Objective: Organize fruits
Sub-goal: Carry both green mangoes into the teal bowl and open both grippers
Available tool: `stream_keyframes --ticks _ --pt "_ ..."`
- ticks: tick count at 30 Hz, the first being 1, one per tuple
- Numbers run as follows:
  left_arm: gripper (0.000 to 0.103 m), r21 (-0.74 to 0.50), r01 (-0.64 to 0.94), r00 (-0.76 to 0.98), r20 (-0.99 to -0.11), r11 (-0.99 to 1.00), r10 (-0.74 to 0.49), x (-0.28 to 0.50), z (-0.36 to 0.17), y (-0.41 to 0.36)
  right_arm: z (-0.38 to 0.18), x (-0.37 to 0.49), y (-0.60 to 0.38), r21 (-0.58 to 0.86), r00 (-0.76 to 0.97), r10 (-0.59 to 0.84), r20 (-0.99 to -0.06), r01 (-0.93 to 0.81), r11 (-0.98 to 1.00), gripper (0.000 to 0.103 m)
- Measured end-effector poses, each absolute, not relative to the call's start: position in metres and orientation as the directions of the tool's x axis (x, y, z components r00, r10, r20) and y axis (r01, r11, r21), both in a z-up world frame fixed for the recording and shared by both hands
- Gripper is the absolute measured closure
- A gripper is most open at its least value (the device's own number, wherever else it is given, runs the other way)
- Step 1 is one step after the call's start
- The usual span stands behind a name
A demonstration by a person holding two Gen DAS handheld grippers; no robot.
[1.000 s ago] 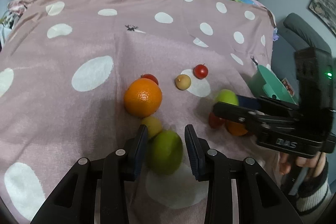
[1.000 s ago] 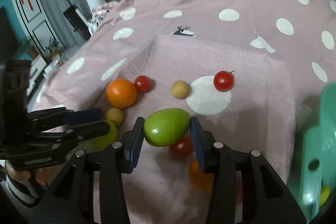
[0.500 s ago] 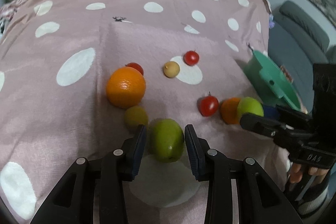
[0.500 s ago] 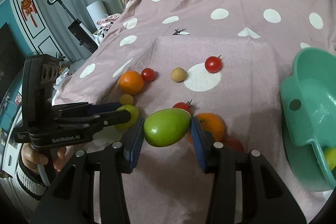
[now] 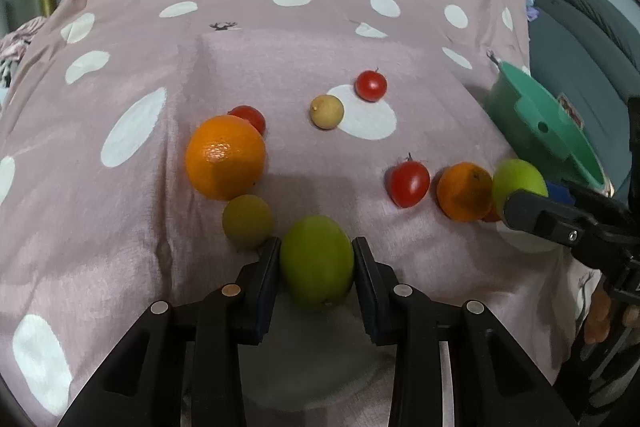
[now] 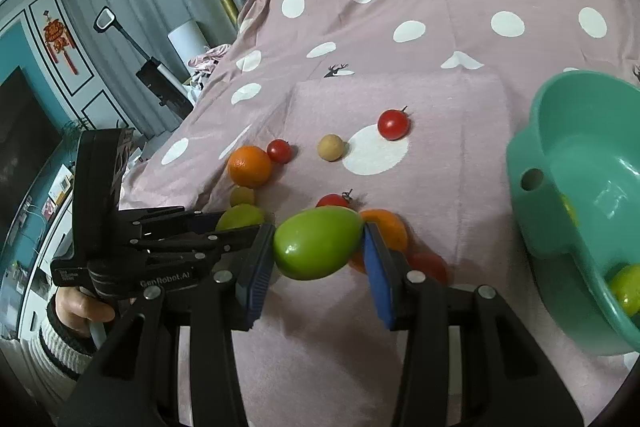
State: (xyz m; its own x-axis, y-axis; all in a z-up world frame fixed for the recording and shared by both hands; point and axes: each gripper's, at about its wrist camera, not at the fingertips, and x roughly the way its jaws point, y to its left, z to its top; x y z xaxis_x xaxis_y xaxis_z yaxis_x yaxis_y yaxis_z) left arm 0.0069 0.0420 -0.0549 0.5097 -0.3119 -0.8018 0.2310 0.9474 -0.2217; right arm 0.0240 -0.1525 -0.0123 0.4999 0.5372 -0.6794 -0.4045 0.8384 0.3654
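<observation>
My left gripper (image 5: pixel 316 263) is shut on a green fruit (image 5: pixel 316 261) low over the pink dotted blanket (image 5: pixel 120 187); it also shows in the right wrist view (image 6: pixel 240 217). My right gripper (image 6: pixel 318 247) is shut on a second green fruit (image 6: pixel 318 243), held above the blanket left of the teal basin (image 6: pixel 580 211); that fruit also shows in the left wrist view (image 5: pixel 518 181). A big orange (image 5: pixel 225 157), a small yellow-green fruit (image 5: pixel 247 221), a tan fruit (image 5: pixel 327 111), three red tomatoes (image 5: pixel 409 183) and a smaller orange (image 5: pixel 464 191) lie on the blanket.
The teal basin (image 5: pixel 540 131) stands at the blanket's right edge and holds a yellow-green fruit (image 6: pixel 626 289). A grey sofa (image 5: pixel 592 27) is beyond it. A dark screen, a vacuum (image 6: pixel 160 83) and curtains stand to the left of the bed.
My left gripper has closed on the green fruit. My right gripper has carried its green fruit to the right, toward the teal basin.
</observation>
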Motion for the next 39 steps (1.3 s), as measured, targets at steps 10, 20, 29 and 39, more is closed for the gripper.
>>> stream_keyframes --ticks 10,20,29,39 --pt "0.068 -0.247 0.207 0.561 -0.763 0.947 -0.322 0.003 -0.022 0.040 -0.002 0.020 -0.166 0.386 0.530 0.561 -0.636 -0.412 0.826 0.059" --pt "0.068 -0.208 0.258 0.586 -0.743 0.943 -0.325 0.012 0.007 -0.001 0.027 0.017 -0.204 0.376 0.611 0.554 -0.566 -0.407 0.833 0.059" --pt "0.068 -0.181 0.365 0.581 -0.722 0.913 -0.375 0.024 0.030 -0.062 0.041 0.014 -0.262 0.368 0.699 0.486 -0.525 -0.329 0.870 0.059" --pt "0.068 -0.169 0.503 0.530 -0.714 0.848 -0.457 0.042 0.042 -0.144 0.036 0.008 -0.317 0.328 0.772 0.323 -0.548 -0.156 0.932 0.059"
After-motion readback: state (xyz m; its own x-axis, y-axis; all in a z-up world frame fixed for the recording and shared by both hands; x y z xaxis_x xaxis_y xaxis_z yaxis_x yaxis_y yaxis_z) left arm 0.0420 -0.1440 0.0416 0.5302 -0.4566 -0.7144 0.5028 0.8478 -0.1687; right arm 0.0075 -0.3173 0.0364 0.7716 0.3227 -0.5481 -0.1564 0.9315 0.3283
